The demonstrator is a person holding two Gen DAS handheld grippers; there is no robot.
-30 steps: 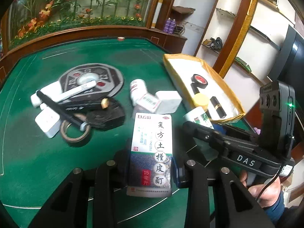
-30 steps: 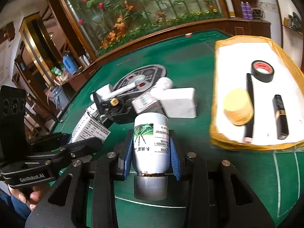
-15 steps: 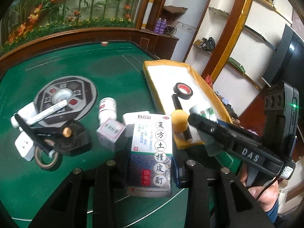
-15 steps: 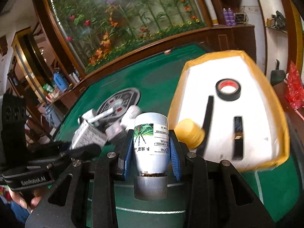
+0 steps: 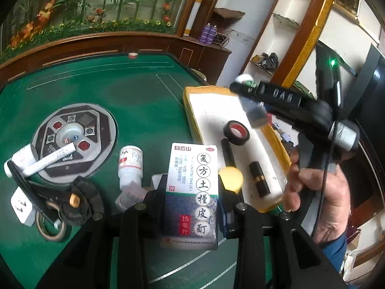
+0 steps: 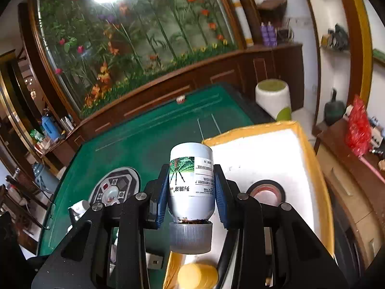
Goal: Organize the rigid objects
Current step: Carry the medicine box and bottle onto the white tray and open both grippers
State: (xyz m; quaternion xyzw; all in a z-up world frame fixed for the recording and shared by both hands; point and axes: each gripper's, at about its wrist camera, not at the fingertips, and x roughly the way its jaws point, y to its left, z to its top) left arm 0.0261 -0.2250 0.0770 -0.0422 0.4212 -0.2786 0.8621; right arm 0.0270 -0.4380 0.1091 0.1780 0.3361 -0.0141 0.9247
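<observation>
1. We have both tools loaded. The left gripper [image 5: 192,192] is clamped on a medicine box [image 5: 192,192], and the right gripper [image 6: 191,192] is clamped on a white bottle [image 6: 191,180].
2. The tray [image 5: 190,101] sits at the right of the green table [image 5: 120,84]. It already holds a tape roll [image 5: 236,132], a black pen [image 5: 228,154], a dark tube [image 5: 258,178] and a yellow puck [image 5: 231,178] at its near end. So we judge the sorting partly done.
3. Still out on the left: a small bottle [image 5: 130,163], scissors [image 5: 60,197], a white tube [image 5: 48,159], a white plug [image 5: 20,207] and a tape ring [image 5: 50,228] by the round panel [image 5: 74,142].
4. The bottle hangs above the tray in the right view, not yet set down. Its long axis runs along the fingers, grey cap [image 6: 191,237] towards us, base pointing far.
5. The box is above the near table edge, just left of the tray. It stands lengthwise along the fingers, printed face to the camera.
6. Left to do, we reckon: land both, then clear the left pile.
</observation>
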